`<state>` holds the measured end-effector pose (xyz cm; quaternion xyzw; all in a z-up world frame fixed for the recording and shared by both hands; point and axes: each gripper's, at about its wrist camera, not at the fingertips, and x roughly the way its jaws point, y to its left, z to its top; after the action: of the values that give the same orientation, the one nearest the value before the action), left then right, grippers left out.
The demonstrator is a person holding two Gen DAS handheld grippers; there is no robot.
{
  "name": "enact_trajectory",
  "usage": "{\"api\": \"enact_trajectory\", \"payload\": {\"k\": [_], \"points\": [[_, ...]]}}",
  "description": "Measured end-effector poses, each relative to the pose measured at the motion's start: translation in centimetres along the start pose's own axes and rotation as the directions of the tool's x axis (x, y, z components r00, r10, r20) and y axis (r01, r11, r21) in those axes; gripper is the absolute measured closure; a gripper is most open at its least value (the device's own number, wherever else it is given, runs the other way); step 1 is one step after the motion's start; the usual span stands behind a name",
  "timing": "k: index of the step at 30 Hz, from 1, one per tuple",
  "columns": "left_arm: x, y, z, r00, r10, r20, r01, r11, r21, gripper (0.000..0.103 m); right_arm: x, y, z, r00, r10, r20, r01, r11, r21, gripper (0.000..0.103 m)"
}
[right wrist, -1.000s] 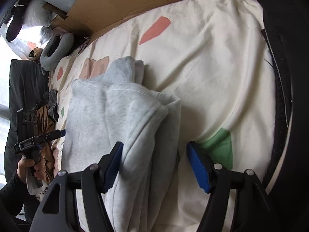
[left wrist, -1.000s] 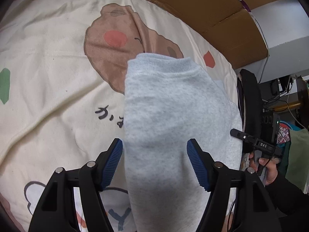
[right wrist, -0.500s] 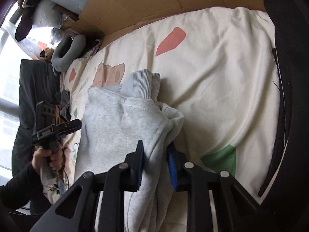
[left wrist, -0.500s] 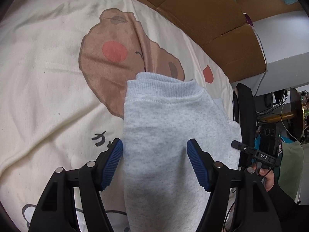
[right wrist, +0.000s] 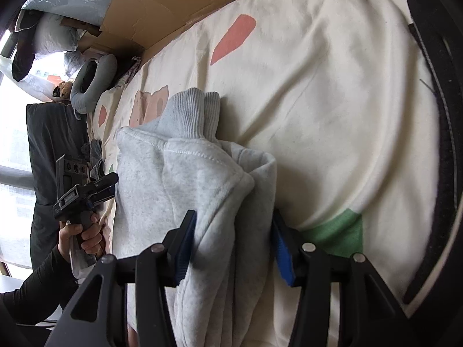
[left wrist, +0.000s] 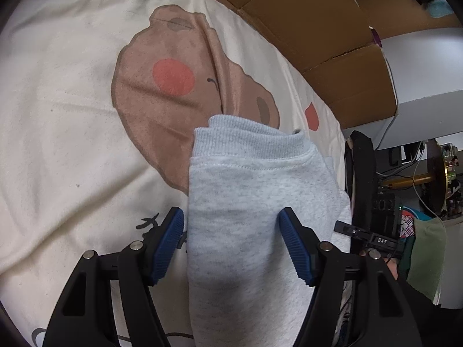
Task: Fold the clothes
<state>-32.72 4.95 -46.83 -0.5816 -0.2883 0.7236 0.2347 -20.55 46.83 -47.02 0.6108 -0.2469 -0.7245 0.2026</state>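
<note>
A light grey sweatshirt [left wrist: 254,202] lies folded into a long bundle on a cream printed blanket [left wrist: 58,115], its ribbed hem [left wrist: 246,136] pointing away. My left gripper [left wrist: 231,243] is open astride the bundle, its jaws closing slightly; the left pad stands beside the fabric's edge and the right pad above it. In the right wrist view the sweatshirt [right wrist: 173,188] shows stacked layers and ribbed cuffs [right wrist: 191,112]. My right gripper [right wrist: 233,248] has the thick folded edge between its jaws, which are opening. Each gripper appears in the other's view: left gripper [right wrist: 86,190], right gripper [left wrist: 367,237].
Brown cardboard [left wrist: 303,14] lines the far side of the blanket. A grey neck pillow [right wrist: 86,86] and bags lie at the blanket's far left corner. A black padded edge [right wrist: 445,115] curves along the right. A desk with cables [left wrist: 419,173] stands beyond the bed.
My right gripper pinched the sweatshirt's folded edge half a second ago and has since spread its jaws again. The left gripper has edged forward and down over the bundle.
</note>
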Motion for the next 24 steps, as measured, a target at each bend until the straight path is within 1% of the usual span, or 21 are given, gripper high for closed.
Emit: {"api": "enact_trajectory", "payload": {"k": [2,3,4,6,7,8,10,11,12,14,16,18,24], "points": [[-0.1,-0.1,0.0,1.000,-0.007,0.003,0.007,1.000,0.002,0.040,-0.1,0.4,0.1,1.000,-0.003,0.008,0.003,1.000,-0.011,0.064],[-0.3,-0.1,0.0,1.000,-0.007,0.007,0.007,1.000,0.001,0.044,-0.2,0.7,0.1,1.000,-0.001,0.011,0.001,1.000,-0.021,0.072],[-0.4,-0.1,-0.1,1.000,-0.011,0.010,0.011,1.000,-0.002,0.049,-0.4,1.0,0.1,1.000,-0.003,0.015,0.004,1.000,-0.031,0.076],[-0.9,0.2,-0.1,0.999,-0.029,0.023,0.029,0.999,-0.017,0.055,-1.0,1.6,0.0,1.000,-0.003,0.026,0.005,0.999,-0.048,0.079],[-1.1,0.5,-0.2,0.998,-0.047,0.030,0.048,0.998,-0.027,0.055,-1.2,1.7,0.0,0.999,0.004,0.032,-0.002,0.999,-0.050,0.079],[-1.3,0.8,-0.2,0.998,-0.056,0.035,0.057,0.998,-0.033,0.055,-1.4,1.8,-0.1,0.999,0.011,0.036,-0.010,0.999,-0.048,0.079],[-1.2,1.1,-0.2,0.999,-0.031,0.029,0.032,0.999,-0.033,0.055,-1.5,1.7,-0.2,0.999,0.021,0.040,-0.020,0.999,-0.041,0.079],[-1.0,1.3,-0.2,1.000,-0.018,0.019,0.019,0.999,-0.036,0.055,-1.4,1.5,-0.2,0.999,0.022,0.037,-0.021,0.999,-0.036,0.078],[-0.6,1.6,-0.2,1.000,-0.015,0.002,0.015,0.999,-0.048,0.055,-1.2,1.2,-0.2,0.999,0.023,0.033,-0.022,0.999,-0.024,0.074],[-0.3,2.2,-0.2,1.000,-0.026,-0.011,0.025,0.997,-0.071,0.054,-0.9,0.7,-0.2,0.999,0.026,0.025,-0.026,1.000,-0.003,0.070],[-0.1,2.5,-0.2,0.999,-0.038,-0.010,0.037,0.996,-0.076,0.053,-0.7,0.3,-0.2,0.999,0.032,0.021,-0.032,0.999,0.010,0.063],[0.0,2.7,-0.1,0.998,-0.056,-0.010,0.055,0.995,-0.079,0.053,-0.4,0.0,-0.1,0.999,0.042,0.016,-0.042,0.999,0.021,0.060],[0.5,2.5,0.4,0.996,-0.087,0.005,0.087,0.994,-0.069,0.053,0.7,-0.7,0.2,0.996,0.086,0.011,-0.087,0.994,0.059,0.058]]}}
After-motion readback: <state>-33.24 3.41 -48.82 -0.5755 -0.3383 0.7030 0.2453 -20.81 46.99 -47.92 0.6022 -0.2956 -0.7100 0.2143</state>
